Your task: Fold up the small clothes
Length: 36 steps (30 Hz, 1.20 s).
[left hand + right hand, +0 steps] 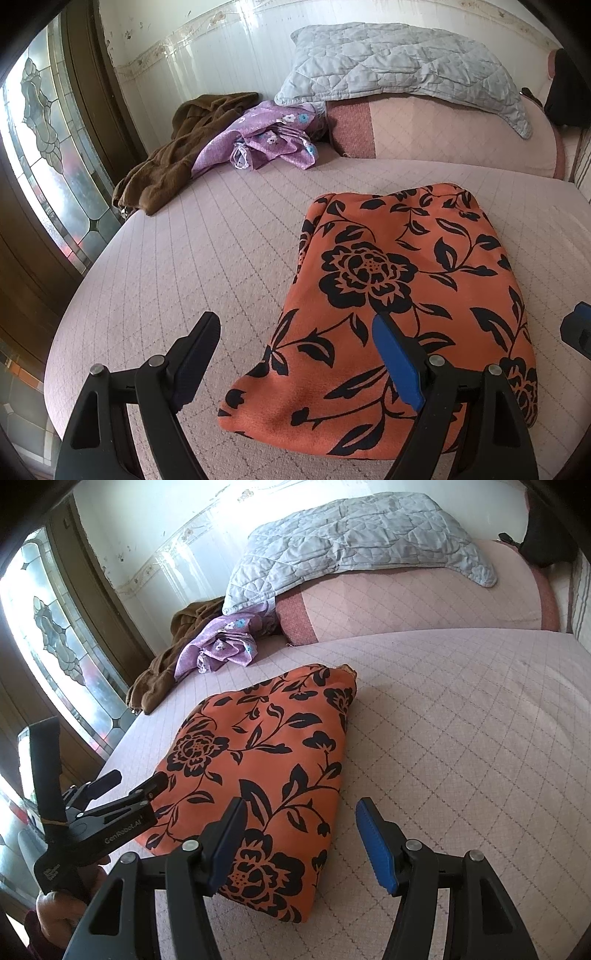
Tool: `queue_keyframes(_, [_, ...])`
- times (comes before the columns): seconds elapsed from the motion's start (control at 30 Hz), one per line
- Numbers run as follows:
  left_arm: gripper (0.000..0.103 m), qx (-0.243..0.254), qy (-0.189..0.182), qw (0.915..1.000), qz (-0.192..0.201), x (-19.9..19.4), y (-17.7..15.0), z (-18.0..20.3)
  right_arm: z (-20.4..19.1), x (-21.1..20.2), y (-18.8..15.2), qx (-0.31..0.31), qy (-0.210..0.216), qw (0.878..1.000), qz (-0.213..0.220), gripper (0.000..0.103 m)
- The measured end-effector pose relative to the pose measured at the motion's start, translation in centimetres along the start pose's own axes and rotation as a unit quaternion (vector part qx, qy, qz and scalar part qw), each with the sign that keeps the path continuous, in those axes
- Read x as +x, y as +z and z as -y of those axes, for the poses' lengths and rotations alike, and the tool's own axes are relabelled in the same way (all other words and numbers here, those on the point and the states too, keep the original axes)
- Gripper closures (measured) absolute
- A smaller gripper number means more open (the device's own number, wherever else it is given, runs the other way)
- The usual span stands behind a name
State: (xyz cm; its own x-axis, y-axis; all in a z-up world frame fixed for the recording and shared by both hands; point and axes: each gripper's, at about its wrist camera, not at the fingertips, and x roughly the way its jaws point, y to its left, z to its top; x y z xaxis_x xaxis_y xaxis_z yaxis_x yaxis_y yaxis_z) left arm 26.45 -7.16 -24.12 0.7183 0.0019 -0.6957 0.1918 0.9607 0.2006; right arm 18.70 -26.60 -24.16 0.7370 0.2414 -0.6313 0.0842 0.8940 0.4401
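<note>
An orange garment with a black flower print (406,288) (258,760) lies folded into a flat rectangle on the pink quilted bed (177,258) (461,738). My left gripper (297,347) hangs open over the garment's near left corner, one finger above the bedcover and the blue-padded one above the cloth. In the right wrist view that left gripper (135,781) shows at the garment's left edge, held by a hand (59,908). My right gripper (301,834) stands open over the near right edge. Neither gripper's pads press on the cloth.
A brown garment (166,155) (162,664) and a crumpled purple flowered one (266,140) (221,646) lie at the far left. A grey-blue quilted pillow (399,62) (354,542) rests on a pink bolster (443,129). The bed's edge drops off towards a stained-glass window (48,147).
</note>
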Motion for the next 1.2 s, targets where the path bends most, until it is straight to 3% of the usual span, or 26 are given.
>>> queue_keyframes(1.2, [0.018, 0.005, 0.003, 1.0000, -0.004, 0.60, -0.04, 0.17, -0.05, 0.28, 0.02, 0.001, 0.006, 1.000, -0.003, 0.038])
